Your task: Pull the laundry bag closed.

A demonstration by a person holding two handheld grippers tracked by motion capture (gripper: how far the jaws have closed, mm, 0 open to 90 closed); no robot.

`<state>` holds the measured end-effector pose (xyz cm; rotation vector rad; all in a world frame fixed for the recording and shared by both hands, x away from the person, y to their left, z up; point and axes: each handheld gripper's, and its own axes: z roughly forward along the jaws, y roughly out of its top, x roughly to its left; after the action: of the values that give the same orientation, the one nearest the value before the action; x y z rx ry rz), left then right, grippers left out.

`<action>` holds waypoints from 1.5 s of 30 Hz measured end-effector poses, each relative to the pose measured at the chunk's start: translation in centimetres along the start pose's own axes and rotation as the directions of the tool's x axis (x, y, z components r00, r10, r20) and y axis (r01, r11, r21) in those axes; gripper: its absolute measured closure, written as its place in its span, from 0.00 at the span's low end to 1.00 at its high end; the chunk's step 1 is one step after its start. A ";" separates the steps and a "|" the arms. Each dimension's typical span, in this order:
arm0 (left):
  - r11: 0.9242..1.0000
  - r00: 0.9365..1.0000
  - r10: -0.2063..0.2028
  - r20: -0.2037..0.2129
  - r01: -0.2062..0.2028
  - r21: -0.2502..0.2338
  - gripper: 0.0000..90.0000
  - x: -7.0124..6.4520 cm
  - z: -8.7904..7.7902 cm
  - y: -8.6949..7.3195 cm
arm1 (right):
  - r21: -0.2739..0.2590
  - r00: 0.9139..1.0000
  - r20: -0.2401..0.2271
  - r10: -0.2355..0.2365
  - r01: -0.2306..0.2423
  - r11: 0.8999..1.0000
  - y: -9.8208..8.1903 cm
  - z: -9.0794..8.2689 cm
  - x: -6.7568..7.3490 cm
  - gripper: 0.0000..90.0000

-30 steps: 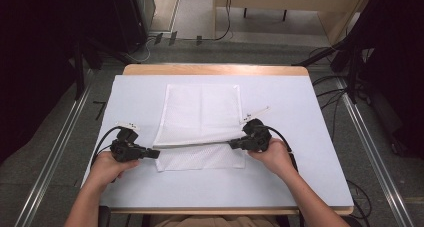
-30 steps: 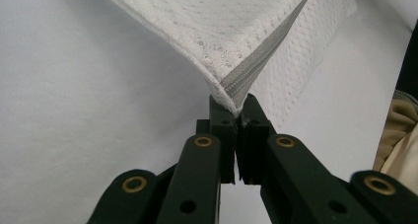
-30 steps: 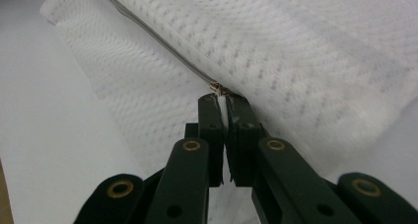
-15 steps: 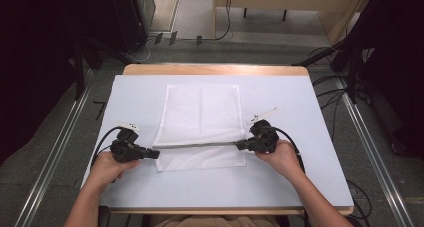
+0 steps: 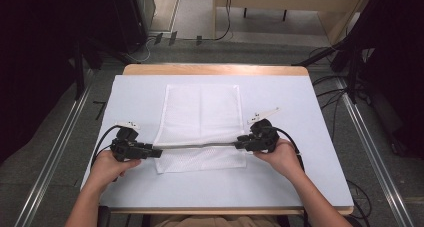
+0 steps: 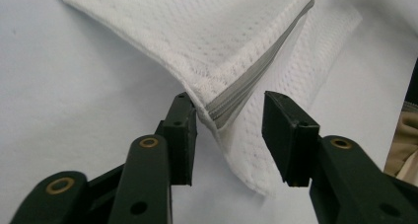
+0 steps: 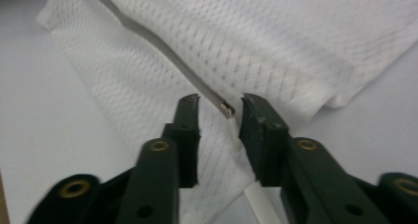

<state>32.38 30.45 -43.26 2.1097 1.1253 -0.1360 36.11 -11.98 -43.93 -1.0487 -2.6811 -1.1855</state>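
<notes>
White mesh laundry bag laid flat on counter, near edge folded over along grey zipper. Fold step judged done; release in hand. Bag contents not visible. Left gripper jaws just opened, zipper corner loose between. Right gripper jaws just opened around zipper pull. Next: withdrawal, then second fold.

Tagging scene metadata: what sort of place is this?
Likely a lab or data-collection workspace, not a home: a table with a pale blue cover, metal rails on the grey floor either side, loose cables and dark equipment racks behind.
</notes>
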 end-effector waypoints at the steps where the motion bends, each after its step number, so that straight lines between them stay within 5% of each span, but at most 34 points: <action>1: 1.000 1.000 -0.006 -0.002 0.006 -0.013 0.60 0.0 -0.1 0.1 | -0.009 1.000 0.002 -0.002 0.002 1.000 0.0 -0.1 0.0 0.68; 4: 0.999 1.000 -0.015 -0.019 0.014 -0.047 0.51 0.0 -0.3 0.3 | -0.049 1.000 0.025 -0.018 0.020 0.999 0.0 -0.4 -0.2 0.56; 13: 0.991 0.994 0.034 -0.100 -0.047 -0.129 0.38 0.1 -1.1 0.2 | -0.134 0.993 0.117 -0.015 0.031 0.990 -0.5 -1.5 -1.2 0.37; 30: 0.976 0.976 -0.020 -0.215 -0.027 -0.216 0.32 1.8 -2.6 -0.6 | -0.193 0.977 0.203 0.061 -0.021 0.981 -2.3 -3.8 -4.2 0.32; 45: 0.965 0.949 -0.111 -0.296 0.032 -0.260 0.30 3.8 -3.4 -1.5 | -0.198 0.953 0.296 0.072 -0.012 0.980 -3.9 -4.5 -6.6 0.27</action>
<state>32.82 35.76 -43.12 1.9021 1.3256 0.3006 37.91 -20.60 -45.09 -1.4160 -2.7854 -1.4079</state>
